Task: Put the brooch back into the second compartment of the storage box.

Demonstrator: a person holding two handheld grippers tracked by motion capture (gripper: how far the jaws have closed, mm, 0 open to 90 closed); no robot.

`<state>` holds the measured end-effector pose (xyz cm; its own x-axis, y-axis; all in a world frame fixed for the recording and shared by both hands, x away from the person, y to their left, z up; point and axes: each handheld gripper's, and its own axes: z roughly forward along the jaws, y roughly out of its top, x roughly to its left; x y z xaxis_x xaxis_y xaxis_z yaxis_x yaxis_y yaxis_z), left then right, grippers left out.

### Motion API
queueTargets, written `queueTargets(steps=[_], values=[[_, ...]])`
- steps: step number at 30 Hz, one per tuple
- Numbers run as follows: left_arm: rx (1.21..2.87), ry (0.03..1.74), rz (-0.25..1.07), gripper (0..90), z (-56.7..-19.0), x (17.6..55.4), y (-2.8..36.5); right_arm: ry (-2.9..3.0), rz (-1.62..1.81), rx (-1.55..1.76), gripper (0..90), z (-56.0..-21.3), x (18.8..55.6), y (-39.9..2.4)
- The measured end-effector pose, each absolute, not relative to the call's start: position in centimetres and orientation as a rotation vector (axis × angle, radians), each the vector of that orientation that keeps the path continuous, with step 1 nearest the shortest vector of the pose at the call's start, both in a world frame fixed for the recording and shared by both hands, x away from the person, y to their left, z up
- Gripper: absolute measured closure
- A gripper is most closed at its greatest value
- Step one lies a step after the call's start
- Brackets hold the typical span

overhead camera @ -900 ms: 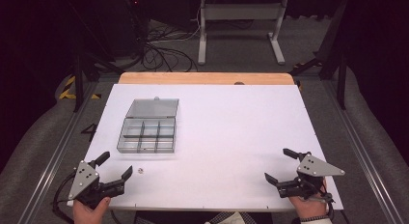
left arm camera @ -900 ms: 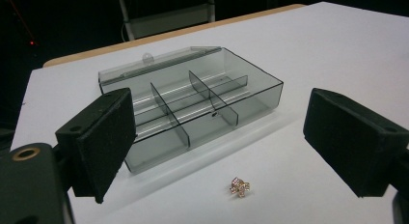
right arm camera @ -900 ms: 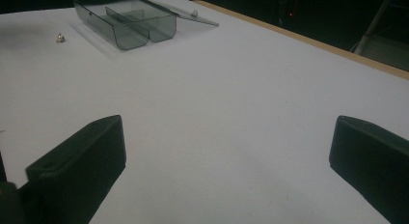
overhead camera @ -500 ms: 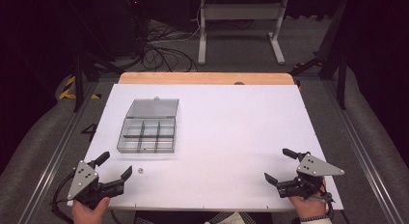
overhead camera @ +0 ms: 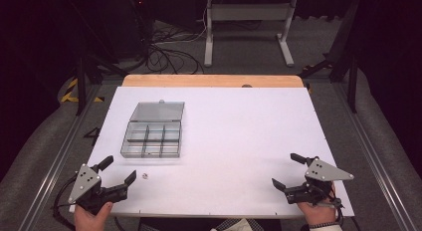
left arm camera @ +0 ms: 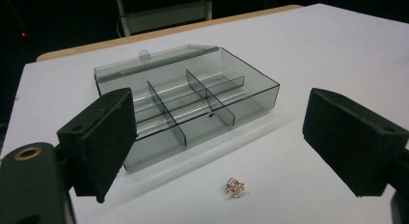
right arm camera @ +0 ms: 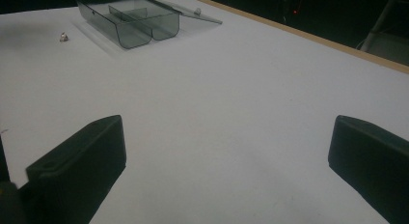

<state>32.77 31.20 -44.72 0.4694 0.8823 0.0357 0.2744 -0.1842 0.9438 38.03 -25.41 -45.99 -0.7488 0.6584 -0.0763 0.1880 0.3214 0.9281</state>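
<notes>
Starting near, I see my left gripper [overhead camera: 120, 177] gaping wide and empty, the right gripper [overhead camera: 284, 170] likewise. Just ahead of the left lies the small gold trinket [left arm camera: 235, 187], untouched on the white table [overhead camera: 239, 131]. Beyond it, the clear compartment box [overhead camera: 153, 132] stands open and, I judge, empty; everything remains.

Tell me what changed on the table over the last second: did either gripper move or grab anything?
Nothing visibly changed. The left gripper and right gripper sit open and empty at the near edge, the small gold trinket lies loose in front of the open compartment box, and the box lid stays folded back.
</notes>
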Motion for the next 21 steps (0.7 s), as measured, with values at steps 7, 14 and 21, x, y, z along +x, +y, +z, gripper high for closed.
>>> queueTargets(steps=[7, 14, 21], values=[[1.713, 1.022, 0.717, 12.6, -44.0, 33.4, 31.4, 2.16, 1.419, 0.742, 0.3, -46.0, 38.1, -25.3], [1.727, 1.024, 0.69, 12.7, -43.6, 34.0, 31.3, 2.164, 1.421, 0.745, 0.3, -46.1, 38.1, -25.2], [1.75, 1.013, 0.679, 12.7, -43.1, 34.8, 30.8, 2.169, 1.418, 0.742, 0.3, -46.1, 38.1, -25.2]])
